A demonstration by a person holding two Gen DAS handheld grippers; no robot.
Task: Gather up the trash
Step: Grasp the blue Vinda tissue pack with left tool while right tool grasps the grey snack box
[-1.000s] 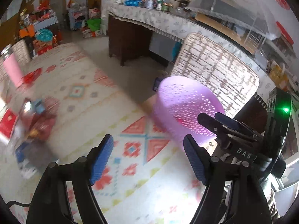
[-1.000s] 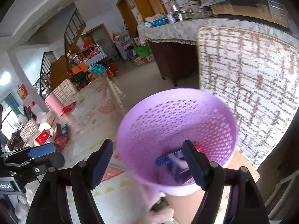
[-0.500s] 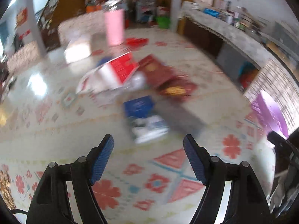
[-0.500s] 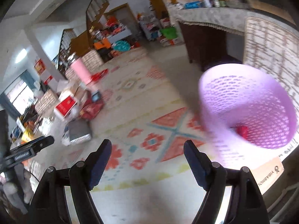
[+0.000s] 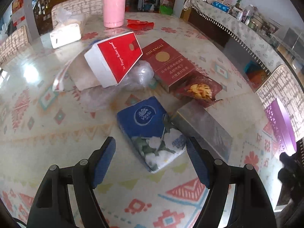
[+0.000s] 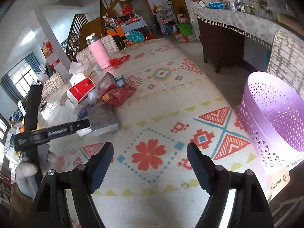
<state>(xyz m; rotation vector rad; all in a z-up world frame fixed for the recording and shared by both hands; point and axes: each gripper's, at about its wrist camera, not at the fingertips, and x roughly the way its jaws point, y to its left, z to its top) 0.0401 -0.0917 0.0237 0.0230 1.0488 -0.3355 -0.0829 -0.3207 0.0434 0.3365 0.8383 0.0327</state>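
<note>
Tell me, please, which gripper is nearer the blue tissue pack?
Left. The left gripper hangs open right over the blue tissue pack; the right gripper is open over bare tablecloth, beside the purple basket.

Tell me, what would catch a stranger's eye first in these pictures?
Probably the heap of litter on the patterned tablecloth: a blue tissue pack lies just ahead of the open left gripper, with a red-and-white box and a dark red carton behind it. A tall pink flask stands at the far end, and a lilac mesh basket sits at the table's edge, right of the open right gripper.
</note>
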